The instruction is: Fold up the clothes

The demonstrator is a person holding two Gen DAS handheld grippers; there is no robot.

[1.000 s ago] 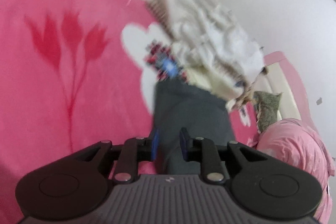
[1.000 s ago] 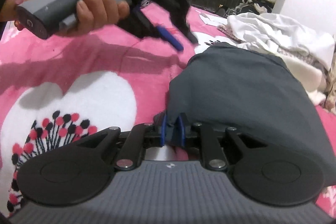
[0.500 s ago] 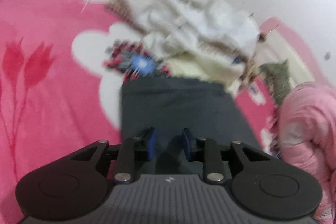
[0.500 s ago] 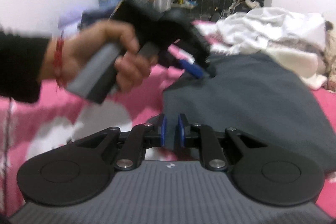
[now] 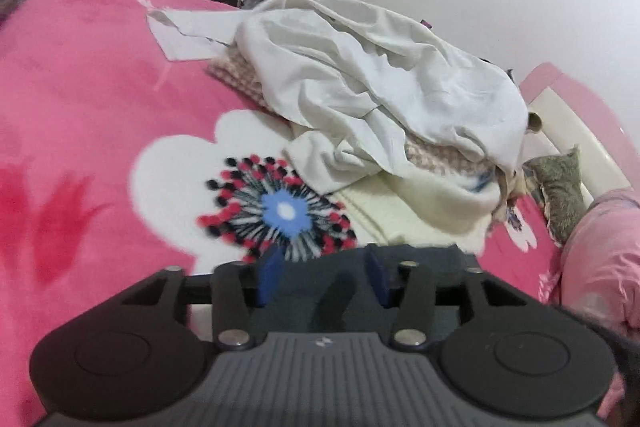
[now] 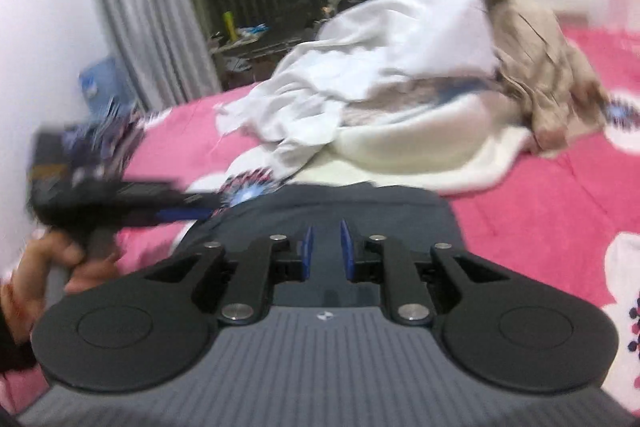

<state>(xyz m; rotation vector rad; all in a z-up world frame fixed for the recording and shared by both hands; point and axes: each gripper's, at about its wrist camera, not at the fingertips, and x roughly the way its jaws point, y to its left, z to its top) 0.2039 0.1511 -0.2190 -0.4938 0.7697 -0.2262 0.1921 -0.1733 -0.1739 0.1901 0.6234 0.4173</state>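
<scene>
Dark grey garment [image 6: 360, 203] lies flat on the pink floral blanket [image 5: 88, 99], right under both tools. Left gripper [image 5: 322, 277] hovers over its near edge w/ jaws spread wide, nothing between the blue pads. Right gripper [image 6: 325, 249] sits above the same cloth, jaws parted a little, released. Unfolded laundry heap at 12–1 o'clock: white shirt [image 5: 380, 75] on top, cream fleece [image 5: 420, 203] underneath, tan piece [image 6: 536, 67] at the far side. No bins or baskets visible. Person's hand [image 6: 60, 259] grips the left tool's handle, blurred.
</scene>
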